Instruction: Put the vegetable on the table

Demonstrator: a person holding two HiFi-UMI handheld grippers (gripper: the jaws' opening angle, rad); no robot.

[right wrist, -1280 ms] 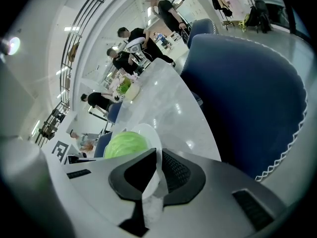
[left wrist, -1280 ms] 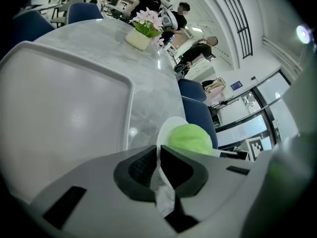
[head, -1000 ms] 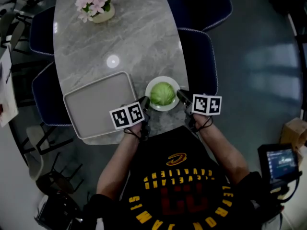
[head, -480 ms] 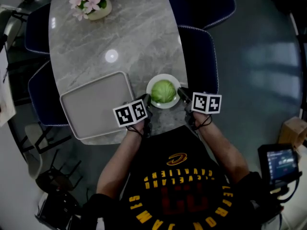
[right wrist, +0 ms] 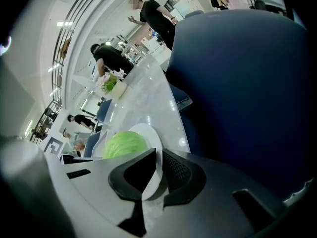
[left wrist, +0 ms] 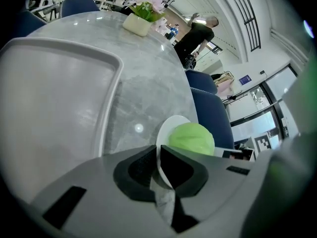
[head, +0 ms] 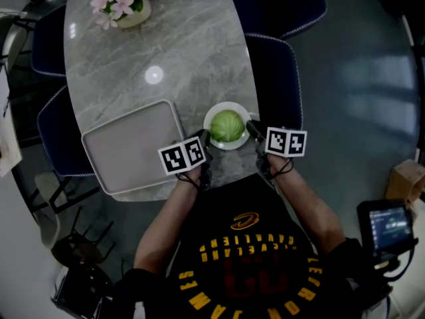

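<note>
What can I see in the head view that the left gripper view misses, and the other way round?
Only the head view shows the person's forearms, black jersey and a lit screen at lower right. Only the left gripper view shows the left gripper up close, its jaws closed on the rim of the plate, plus people standing in the room behind. Both show the marble table, the grey tray, the flower pot and the green cabbage on that white plate.
</note>
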